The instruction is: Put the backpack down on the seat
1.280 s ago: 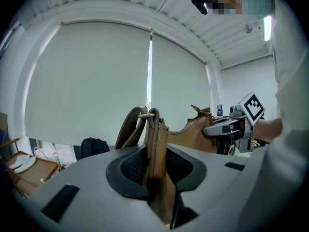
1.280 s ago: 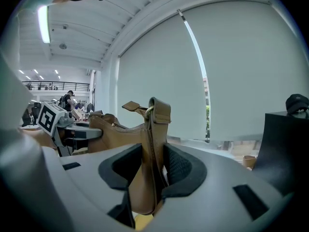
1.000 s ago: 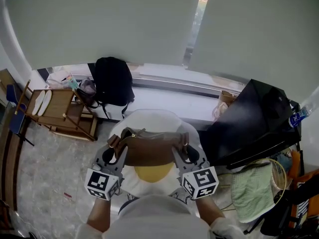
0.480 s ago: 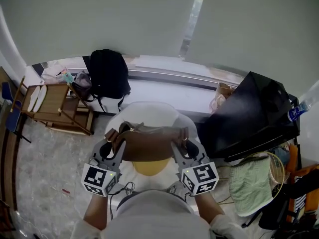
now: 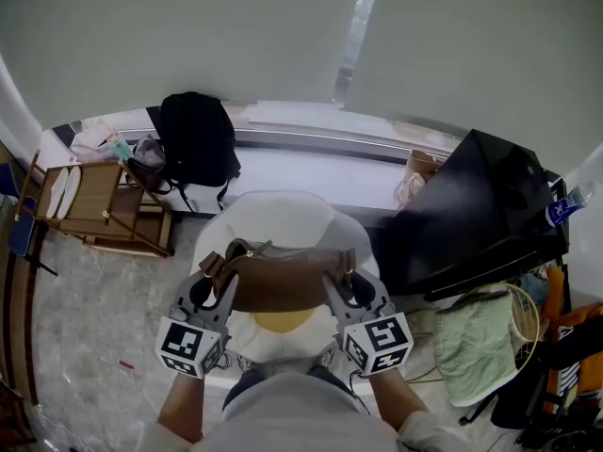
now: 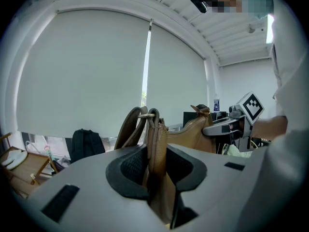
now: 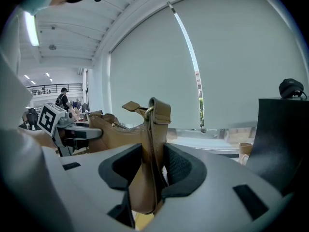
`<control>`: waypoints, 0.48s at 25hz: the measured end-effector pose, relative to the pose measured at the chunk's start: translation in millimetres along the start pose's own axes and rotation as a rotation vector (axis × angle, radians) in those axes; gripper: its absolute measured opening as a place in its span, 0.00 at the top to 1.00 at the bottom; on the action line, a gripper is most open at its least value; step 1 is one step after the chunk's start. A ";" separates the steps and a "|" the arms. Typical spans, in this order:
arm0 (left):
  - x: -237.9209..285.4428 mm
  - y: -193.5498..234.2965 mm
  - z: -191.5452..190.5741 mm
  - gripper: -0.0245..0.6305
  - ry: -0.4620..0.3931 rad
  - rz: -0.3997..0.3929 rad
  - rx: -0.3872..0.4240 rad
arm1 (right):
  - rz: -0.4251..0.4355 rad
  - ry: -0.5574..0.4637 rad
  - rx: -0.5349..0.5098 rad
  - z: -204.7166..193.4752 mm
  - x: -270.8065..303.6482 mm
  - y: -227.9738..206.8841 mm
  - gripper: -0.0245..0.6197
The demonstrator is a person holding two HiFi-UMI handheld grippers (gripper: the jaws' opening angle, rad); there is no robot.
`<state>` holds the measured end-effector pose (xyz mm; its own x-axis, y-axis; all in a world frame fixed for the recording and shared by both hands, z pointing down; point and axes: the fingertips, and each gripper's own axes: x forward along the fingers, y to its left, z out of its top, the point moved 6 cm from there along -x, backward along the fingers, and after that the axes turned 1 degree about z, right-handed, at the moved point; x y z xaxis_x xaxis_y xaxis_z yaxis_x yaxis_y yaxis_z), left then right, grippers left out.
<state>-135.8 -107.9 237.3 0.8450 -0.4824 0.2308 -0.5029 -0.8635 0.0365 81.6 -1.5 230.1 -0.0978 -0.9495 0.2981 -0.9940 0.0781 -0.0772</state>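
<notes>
A brown leather bag (image 5: 283, 279) hangs level between my two grippers, above a round white seat (image 5: 283, 217) with a yellow cushion (image 5: 280, 321). My left gripper (image 5: 209, 279) is shut on the bag's left end, with the strap and its metal ring (image 6: 155, 144) pinched between the pads. My right gripper (image 5: 347, 281) is shut on the right end, where the strap loop (image 7: 152, 144) stands up between the pads. In the left gripper view the right gripper (image 6: 234, 124) shows across the bag. Whether the bag's underside touches the seat is hidden.
A black backpack (image 5: 196, 139) leans on the window ledge at the back left, beside a wooden folding rack (image 5: 104, 205). A black chair (image 5: 471, 217) stands close on the right, with a green cloth (image 5: 476, 351) and a water bottle (image 5: 563, 210) beyond it.
Both grippers keep their hold on the brown bag over the seat. Only the head view has drifted a little; the bag sits at much the same place.
</notes>
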 end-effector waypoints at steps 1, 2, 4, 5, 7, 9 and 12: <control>2.8 -0.4 -1.6 0.80 0.007 -0.003 -0.004 | -0.002 0.006 0.004 -1.7 0.9 -2.3 0.71; 5.3 -0.2 -3.9 0.80 0.015 -0.005 -0.010 | -0.003 0.012 0.008 -3.6 2.3 -4.2 0.71; 9.7 1.8 -10.1 0.80 0.031 -0.008 -0.020 | -0.003 0.025 0.013 -7.8 6.6 -7.2 0.71; 12.2 2.7 -13.3 0.80 0.037 -0.009 -0.023 | -0.002 0.031 0.014 -10.1 8.9 -9.0 0.71; 17.9 3.2 -18.9 0.80 0.045 -0.016 -0.027 | 0.000 0.044 0.018 -15.0 12.7 -13.5 0.71; 23.2 3.3 -25.2 0.80 0.056 -0.022 -0.031 | 0.001 0.054 0.026 -20.0 16.1 -17.5 0.71; 31.8 5.2 -34.9 0.80 0.070 -0.027 -0.036 | 0.000 0.067 0.041 -30.4 23.6 -23.0 0.71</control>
<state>-117.9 -122.6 278.7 0.8441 -0.4467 0.2964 -0.4877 -0.8695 0.0785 100.7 -16.5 267.9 -0.1021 -0.9270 0.3609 -0.9912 0.0643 -0.1153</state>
